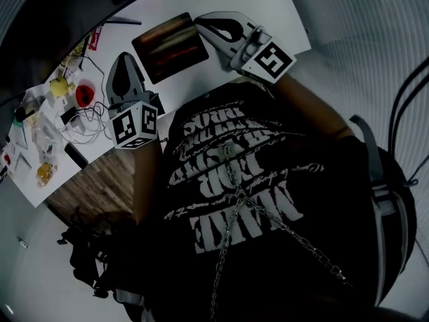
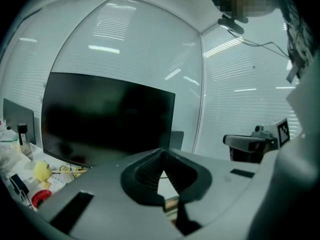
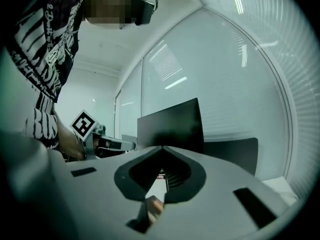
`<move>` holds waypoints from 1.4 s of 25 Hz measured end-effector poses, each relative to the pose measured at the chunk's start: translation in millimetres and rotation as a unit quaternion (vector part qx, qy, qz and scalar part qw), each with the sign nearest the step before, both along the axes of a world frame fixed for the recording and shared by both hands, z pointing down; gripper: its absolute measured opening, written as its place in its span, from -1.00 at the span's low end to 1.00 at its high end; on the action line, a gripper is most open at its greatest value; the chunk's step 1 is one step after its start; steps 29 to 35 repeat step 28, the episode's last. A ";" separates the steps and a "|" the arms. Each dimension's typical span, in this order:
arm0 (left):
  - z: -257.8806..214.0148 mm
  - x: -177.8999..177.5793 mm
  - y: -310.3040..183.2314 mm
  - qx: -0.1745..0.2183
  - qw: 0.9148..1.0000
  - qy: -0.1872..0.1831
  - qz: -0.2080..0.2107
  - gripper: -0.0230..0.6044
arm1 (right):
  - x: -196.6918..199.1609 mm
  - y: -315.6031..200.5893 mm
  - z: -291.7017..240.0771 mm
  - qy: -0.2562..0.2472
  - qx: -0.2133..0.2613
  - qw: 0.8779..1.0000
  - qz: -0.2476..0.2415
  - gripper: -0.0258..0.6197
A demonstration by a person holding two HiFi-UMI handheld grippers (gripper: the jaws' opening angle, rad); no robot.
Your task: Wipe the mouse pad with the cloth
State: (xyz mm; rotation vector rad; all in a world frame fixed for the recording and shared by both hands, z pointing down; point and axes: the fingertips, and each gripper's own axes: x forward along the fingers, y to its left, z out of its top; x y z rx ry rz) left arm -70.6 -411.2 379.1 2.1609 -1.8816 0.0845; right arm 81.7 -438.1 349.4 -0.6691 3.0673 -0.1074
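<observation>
Hovering above the white desk (image 1: pixel 268 5), both claws are clenched on nothing. The left claw (image 1: pixel 124 64) has its jaws tip to tip with no thing between them, and so does the right claw (image 1: pixel 204 22). Both point roughly level at the dark monitor (image 2: pixel 105 116), not down at the work.

The mouse pad (image 1: pixel 171 45) lies flat on the desk between the two claws, just ahead of their tips. The right claw's tip overlaps the pad's far-right edge in the head view, though it is probably held above it rather than touching. The cloth is not seen in any view.

Handling guess: the pad looks thin, light and bendy, with a smooth, sheeny top. It will likely slide or curl at an edge under a wipe, so pin a corner with one claw and stroke with the other. The cloth would be soft and limp; pinch a bunched fold, not a flat layer.

Around the claws:
- The monitor stands straight ahead of both claws, behind the pad, and limits a forward stroke.
- Off the left claw's outer side there is clutter: a yellow thing (image 1: pixel 59 86), a red thing (image 1: pixel 84 94) and loose white cables (image 1: pixel 90 123).
- The cables sit near the left claw and could snag it.
</observation>
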 end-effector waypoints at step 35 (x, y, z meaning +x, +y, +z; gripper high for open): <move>-18.6 6.4 13.5 0.009 0.999 -0.026 0.026 -0.93 | -4.1 3.2 -8.0 0.016 -0.004 1.000 -0.003 -0.92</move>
